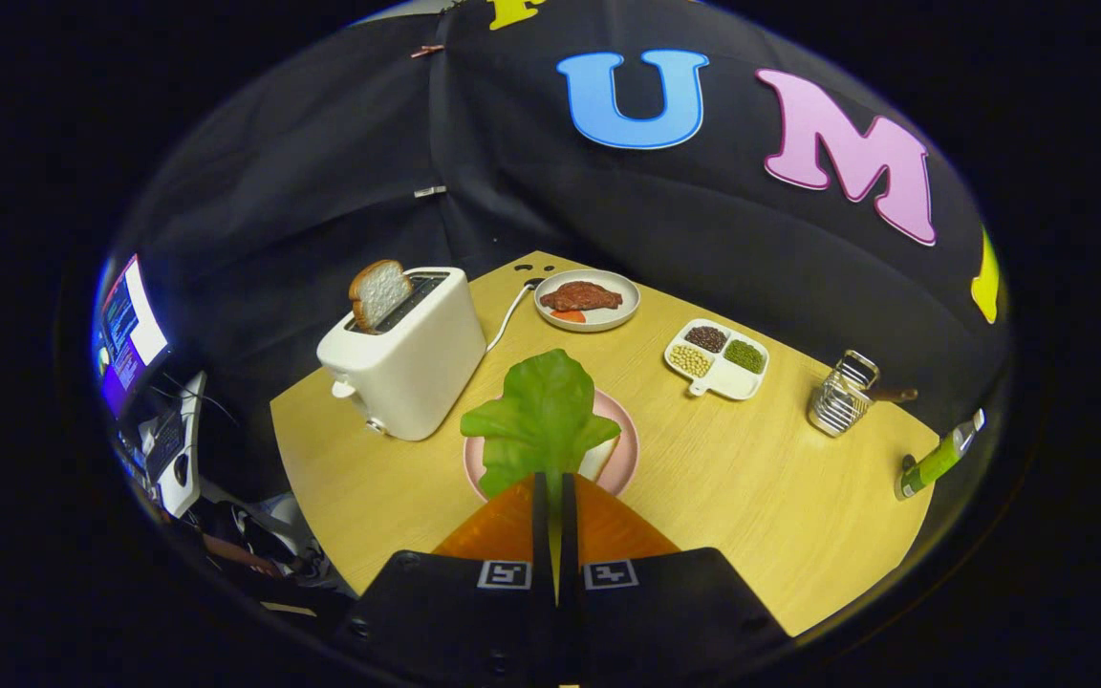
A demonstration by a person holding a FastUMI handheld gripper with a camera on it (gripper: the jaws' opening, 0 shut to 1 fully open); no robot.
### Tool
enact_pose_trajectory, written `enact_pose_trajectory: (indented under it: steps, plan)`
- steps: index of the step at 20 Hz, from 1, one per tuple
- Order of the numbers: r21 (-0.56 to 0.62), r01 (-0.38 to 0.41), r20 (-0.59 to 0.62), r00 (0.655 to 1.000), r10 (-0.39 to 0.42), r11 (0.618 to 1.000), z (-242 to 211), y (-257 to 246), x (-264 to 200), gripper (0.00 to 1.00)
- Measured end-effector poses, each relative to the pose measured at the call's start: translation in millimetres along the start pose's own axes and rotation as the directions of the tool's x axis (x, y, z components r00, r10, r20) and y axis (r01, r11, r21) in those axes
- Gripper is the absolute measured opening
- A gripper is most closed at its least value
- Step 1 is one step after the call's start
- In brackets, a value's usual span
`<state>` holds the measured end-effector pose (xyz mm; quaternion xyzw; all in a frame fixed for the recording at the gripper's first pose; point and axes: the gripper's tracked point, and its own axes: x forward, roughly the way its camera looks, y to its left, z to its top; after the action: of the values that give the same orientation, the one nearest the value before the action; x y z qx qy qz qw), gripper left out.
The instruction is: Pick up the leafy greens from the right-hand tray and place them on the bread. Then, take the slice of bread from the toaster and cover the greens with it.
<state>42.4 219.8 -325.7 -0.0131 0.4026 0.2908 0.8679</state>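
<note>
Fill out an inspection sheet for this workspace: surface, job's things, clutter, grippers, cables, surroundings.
Surface: wooden table, no spills seen.
Job's things: leafy greens held in the jaws, hanging over the pink plate; a corner of the bread shows beneath the leaf. A bread slice stands in the white toaster.
Clutter: plate of meat; divided tray of beans; wire rack; green-handled tool at the table's edge.
Grippers: gripper, jaws shut on the greens' stem.
Cables: white cable running from the toaster toward the table's far edge.
Surroundings: black cloth wall; monitor beside the table.
</note>
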Motion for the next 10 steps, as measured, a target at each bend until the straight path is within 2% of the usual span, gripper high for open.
enact_pose_trajectory:
  steps: [10]
  plan:
    - [0.001, 0.054, -0.083, 0.995, -0.053, 0.999, 1.4, 5.9, 88.0, 0.05]
